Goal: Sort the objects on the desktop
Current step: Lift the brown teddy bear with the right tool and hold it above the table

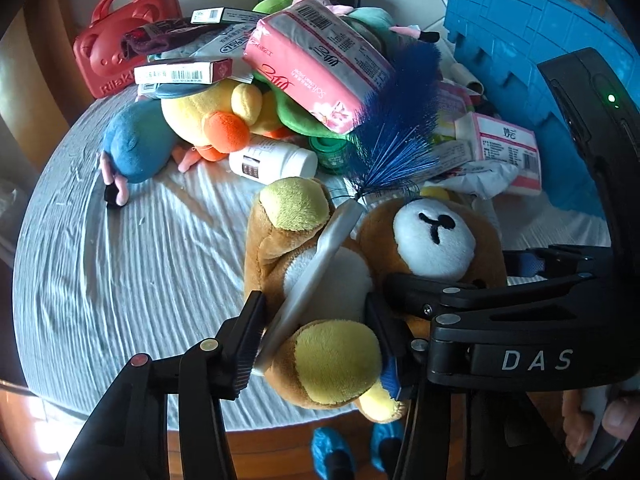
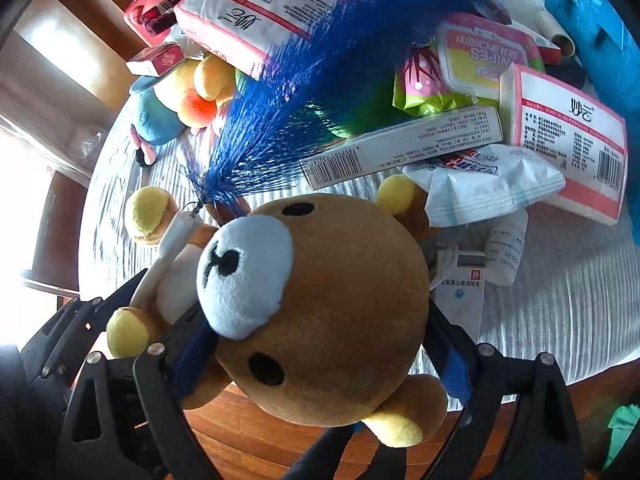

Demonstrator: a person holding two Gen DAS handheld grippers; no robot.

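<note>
1. Gripping the brown bear plush (image 2: 332, 304) by its head, the right gripper (image 2: 320, 356) has one finger on each side of it; the blue pads (image 2: 454, 372) lie against the fur, though the head covers most of the left-hand finger.
2. From the left wrist view, the left gripper (image 1: 316, 332) is clamped across the bear's (image 1: 360, 276) lower body and the white handle (image 1: 316, 272) of a blue bristle duster (image 1: 396, 120); the far pad is partly buried behind a yellow paw.
3. The bear sits at the near edge of the table, well in front of the heap, with the duster handle lying across its belly.
4. Behind it the heap hides much: a yellow duck plush (image 1: 216, 112) and a blue plush (image 1: 136, 144) lie under small boxes and a pink tissue pack (image 1: 320, 64); a white bottle (image 1: 276, 160) and a green round tub (image 1: 332, 152) peek out beneath.
5. The duster bristles screen a green item behind them that cannot be made out in the right wrist view.
6. A blue crate (image 1: 532, 48) is cut off at the right edge, and a red bear-shaped case (image 1: 116, 44) stands at the far left.
7. The table carries a pale ribbed cloth (image 1: 132, 264), wrinkled in places.
8. Below the edge are wooden floorboards (image 2: 256, 436) and blue shoe covers (image 1: 332, 452); white diagonal floor tiles show beyond the table.
</note>
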